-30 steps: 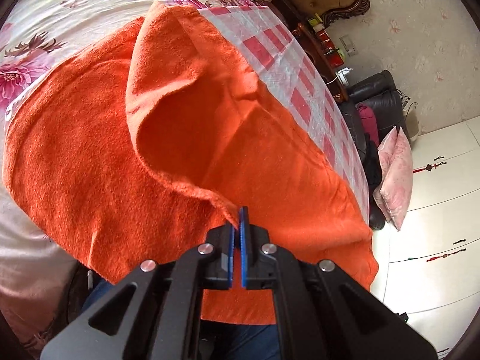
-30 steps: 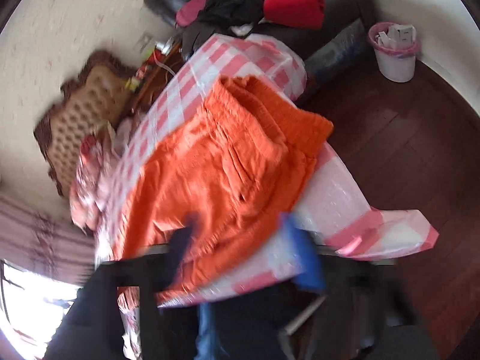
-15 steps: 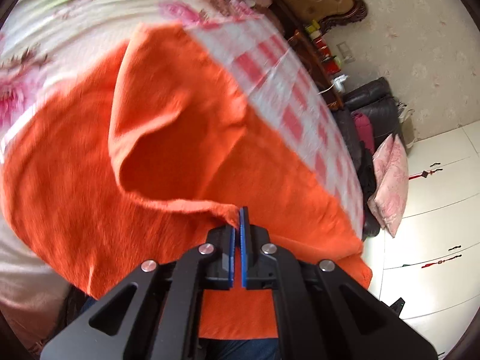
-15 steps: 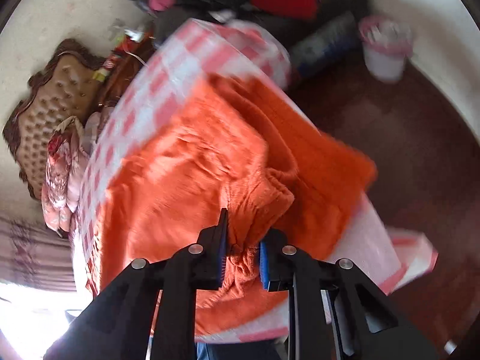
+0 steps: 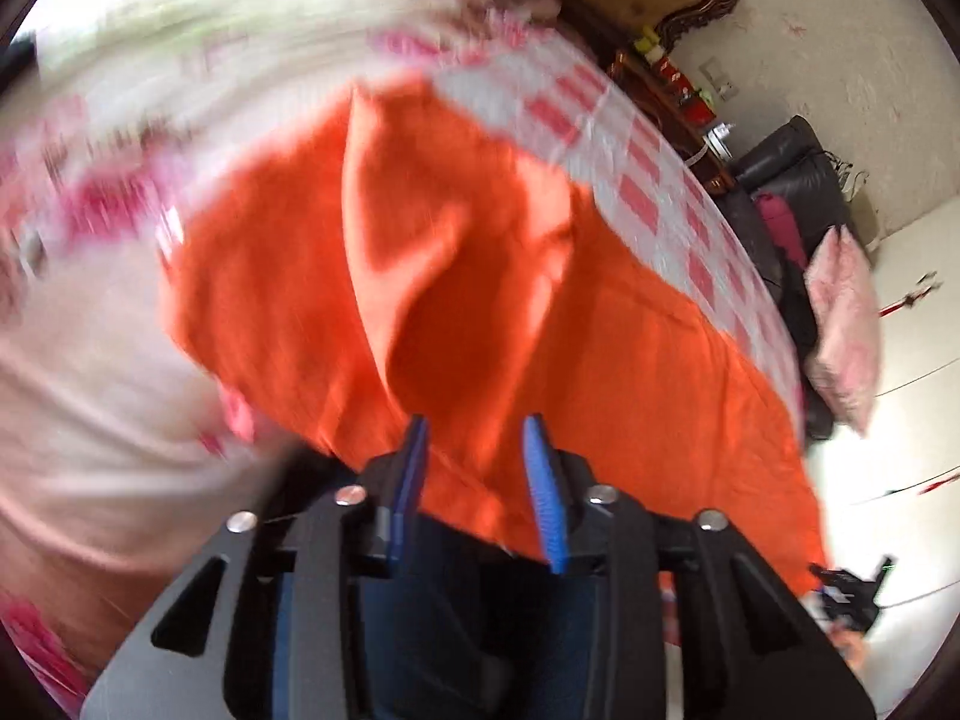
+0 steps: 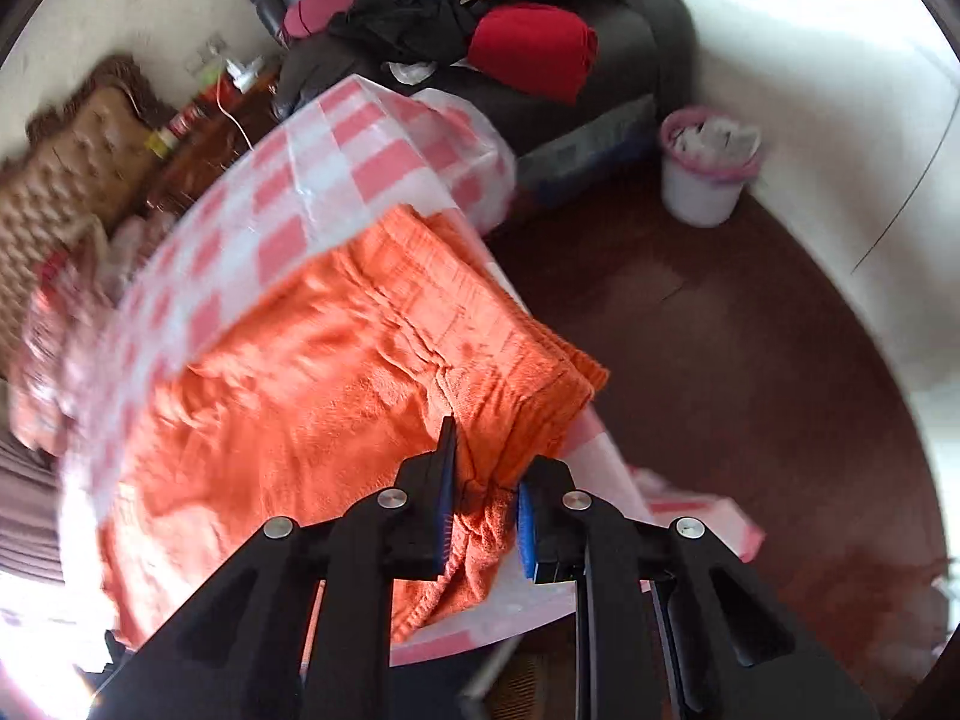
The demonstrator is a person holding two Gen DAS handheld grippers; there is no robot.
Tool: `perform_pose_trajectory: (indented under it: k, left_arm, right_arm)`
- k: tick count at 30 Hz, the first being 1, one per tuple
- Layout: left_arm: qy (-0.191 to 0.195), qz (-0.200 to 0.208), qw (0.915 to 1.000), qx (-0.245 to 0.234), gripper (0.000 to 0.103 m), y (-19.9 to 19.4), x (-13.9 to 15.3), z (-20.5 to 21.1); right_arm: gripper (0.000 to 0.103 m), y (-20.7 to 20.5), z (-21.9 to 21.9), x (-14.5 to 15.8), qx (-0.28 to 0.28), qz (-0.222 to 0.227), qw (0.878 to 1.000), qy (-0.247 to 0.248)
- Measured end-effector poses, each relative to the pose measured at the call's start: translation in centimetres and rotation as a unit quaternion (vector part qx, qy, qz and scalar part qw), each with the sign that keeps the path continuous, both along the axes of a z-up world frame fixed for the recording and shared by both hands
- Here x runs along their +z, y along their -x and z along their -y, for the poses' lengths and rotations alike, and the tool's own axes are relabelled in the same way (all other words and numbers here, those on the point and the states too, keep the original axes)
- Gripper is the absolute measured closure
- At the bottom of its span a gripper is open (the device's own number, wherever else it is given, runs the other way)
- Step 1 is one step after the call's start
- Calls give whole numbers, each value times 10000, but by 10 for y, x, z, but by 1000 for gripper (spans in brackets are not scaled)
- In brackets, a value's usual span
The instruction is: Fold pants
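Fuzzy matt orange cloth pants (image 6: 336, 372), glossy checked plastic table cover (image 6: 288, 204) with creases, matt black plastic grippers, ribbed blue pads (image 5: 543, 492), shiny metal screws (image 6: 393, 498).

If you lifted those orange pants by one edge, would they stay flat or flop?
Probably flop: the pants already drape over the table edge and bunch between the right gripper fingers. The raised fold in the left view sags into a hollow, so they look soft. The fleecy surface likely grips rather than slips.
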State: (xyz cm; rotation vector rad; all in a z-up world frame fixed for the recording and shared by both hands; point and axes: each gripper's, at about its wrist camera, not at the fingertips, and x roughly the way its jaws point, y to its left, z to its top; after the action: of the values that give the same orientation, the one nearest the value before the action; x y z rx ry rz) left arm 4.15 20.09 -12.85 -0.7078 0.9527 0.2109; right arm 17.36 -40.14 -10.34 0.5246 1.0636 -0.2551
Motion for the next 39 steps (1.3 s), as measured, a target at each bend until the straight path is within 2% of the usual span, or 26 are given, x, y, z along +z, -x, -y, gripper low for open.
perform_pose_trajectory:
  k: [1,3,4,6,7,10,11,12,15,16,18,19,20,22,24,29,32,34,36,39]
  left_arm:
    - [-616,88,9981,15,59,-4,11,0]
    - [-1506,83,9885,-92,58,-16,20,5]
    - [-1944,57,9806,-252,58,-27,20,10]
    - [-2586,-165,9644,-524,58,-47,14,20]
    - [-2832,-394,9558,-690,58,-58,4,21]
    - [-3035,-805,9442,-995,62,-75,-19,19]
    - [-3161,-811,9397,-1021,88,-78,-17,18]
    - [-3200,-854,9378,-1036,101,-81,-13,15]
    - [-2637,-266,9632,-456,101,-62,31,-22]
    - [-2274,-16,9735,-225,101,-42,47,-38]
    - [-1502,112,9886,67,101,-15,47,-64]
    - [-974,101,9950,210,101,1,35,-78]
    - [-655,92,9974,295,101,10,23,-85]
    - [-229,-79,9984,501,101,24,-6,-94]
    - [21,-60,9981,606,100,30,-19,-95]
    - [-82,4,9981,617,101,35,-14,-87]
    - [-397,297,9958,775,101,44,15,-83]
    - [-605,343,9943,805,101,52,26,-76]
    - [-624,66,9947,817,101,57,14,-69]
    - [-174,-395,9947,937,99,58,-23,-77]
  right_arm:
    - [85,3,-1,-3,24,-16,9999,109]
    - [85,2,-7,-5,70,-60,9992,392]
    - [85,2,-9,-6,91,-71,9990,436]
    - [85,-1,-11,-8,124,-96,9983,556]
    - [85,-1,-12,-8,132,-105,9982,580]
    - [85,-3,-13,-7,134,-142,9980,608]
    - [85,-4,-13,-9,136,-165,9979,616]
    - [85,-6,-15,-10,136,-199,9978,625]
    - [85,-10,-17,-6,132,-187,9978,623]
    - [85,-9,-17,-1,136,-137,9979,621]
    - [85,-5,-15,6,145,-59,9984,548]
    - [85,-3,-14,5,152,-79,9985,527]
    - [85,-2,-13,4,171,-121,9983,548]
    - [85,-3,-13,-3,200,-229,9978,584]
    - [85,-4,-14,-8,179,-333,9976,579]
    - [85,-4,-16,-4,246,-326,9968,690]
    - [85,-3,-18,-1,233,-302,9971,662]
    - [85,-2,-20,2,269,-272,9971,659]
    - [85,-2,-21,4,283,-259,9972,648]
    - [85,-5,-22,0,328,-313,9967,676]
